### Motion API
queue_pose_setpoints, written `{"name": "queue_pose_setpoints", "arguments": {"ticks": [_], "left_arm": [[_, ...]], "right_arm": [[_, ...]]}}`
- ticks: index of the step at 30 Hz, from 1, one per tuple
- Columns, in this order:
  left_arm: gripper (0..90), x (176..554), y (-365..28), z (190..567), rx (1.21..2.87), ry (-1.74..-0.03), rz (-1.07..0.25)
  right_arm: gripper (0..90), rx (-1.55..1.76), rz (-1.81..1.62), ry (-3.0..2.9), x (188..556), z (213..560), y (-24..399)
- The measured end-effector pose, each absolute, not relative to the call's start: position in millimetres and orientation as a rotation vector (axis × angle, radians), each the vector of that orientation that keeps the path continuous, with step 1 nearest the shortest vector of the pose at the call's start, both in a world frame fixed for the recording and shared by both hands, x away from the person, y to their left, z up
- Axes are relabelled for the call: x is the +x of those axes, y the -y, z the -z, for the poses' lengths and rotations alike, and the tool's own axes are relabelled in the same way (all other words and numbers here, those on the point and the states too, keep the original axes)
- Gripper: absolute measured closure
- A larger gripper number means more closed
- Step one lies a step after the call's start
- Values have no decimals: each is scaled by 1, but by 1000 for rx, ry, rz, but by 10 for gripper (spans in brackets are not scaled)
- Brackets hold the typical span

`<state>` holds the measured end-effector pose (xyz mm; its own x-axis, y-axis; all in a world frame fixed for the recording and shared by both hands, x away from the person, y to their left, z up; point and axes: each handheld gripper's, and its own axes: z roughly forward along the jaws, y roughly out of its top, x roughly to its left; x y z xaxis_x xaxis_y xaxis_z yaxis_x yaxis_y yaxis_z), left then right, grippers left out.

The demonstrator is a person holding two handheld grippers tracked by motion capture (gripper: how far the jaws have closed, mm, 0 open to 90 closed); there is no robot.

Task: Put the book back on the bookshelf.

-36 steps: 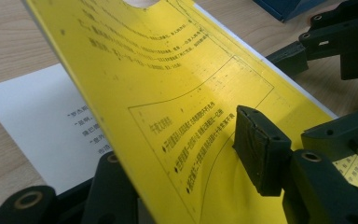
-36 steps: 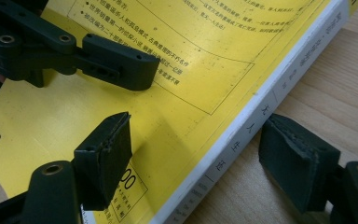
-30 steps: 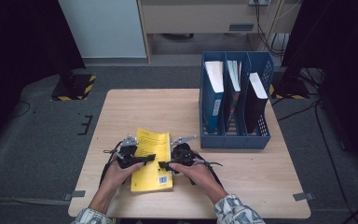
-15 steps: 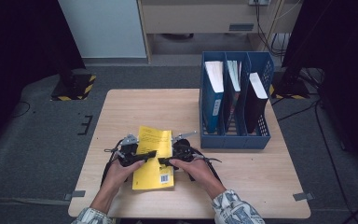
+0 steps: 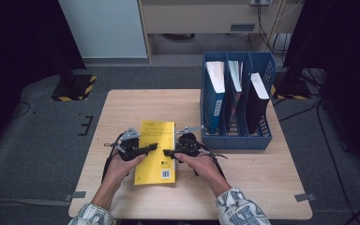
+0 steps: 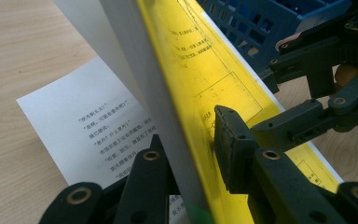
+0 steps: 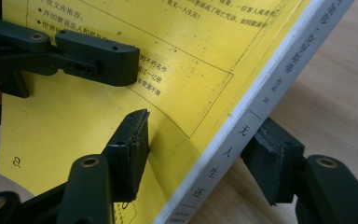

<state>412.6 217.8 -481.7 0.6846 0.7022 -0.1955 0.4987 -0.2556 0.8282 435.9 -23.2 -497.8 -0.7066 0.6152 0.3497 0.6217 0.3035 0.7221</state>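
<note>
A yellow paperback [image 5: 158,133] lies lengthwise in the middle of the wooden table [image 5: 122,108]. My left gripper [image 5: 153,147] comes in from the book's left side. Its jaws have just been closing, and in the left gripper view the left gripper [image 6: 191,135] clamps the yellow cover [image 6: 205,70] and the pages under it. A white printed flap [image 6: 88,126] lies flat on the table below. My right gripper [image 5: 167,152] comes in from the right, its jaws also just closing. In the right gripper view the right gripper [image 7: 200,130] holds the book [image 7: 74,107] across its white spine [image 7: 242,126], which is raised off the wood.
A blue three-slot file rack [image 5: 236,137] stands at the table's right back, holding upright books and folders. Its mesh wall [image 6: 261,28] is close behind the lifted book. Bare wood lies to the left and along the front edge.
Both grippers have closed in on the book's two long sides and risen a little. The book's edges have come up off the table with them.
</note>
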Motion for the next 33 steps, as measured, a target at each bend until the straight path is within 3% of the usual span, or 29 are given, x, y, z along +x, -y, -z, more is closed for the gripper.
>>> {"name": "queue_pose_setpoints", "arguments": {"ticks": [11,33], "left_arm": [[759,417,-215,469,1912,-903,-275],[773,429,-210,450,1938,-859,-293]], "right_arm": [[517,-1172,1447,2604,437,475,29],[550,-1155,1468,2689,444,455,32]]}}
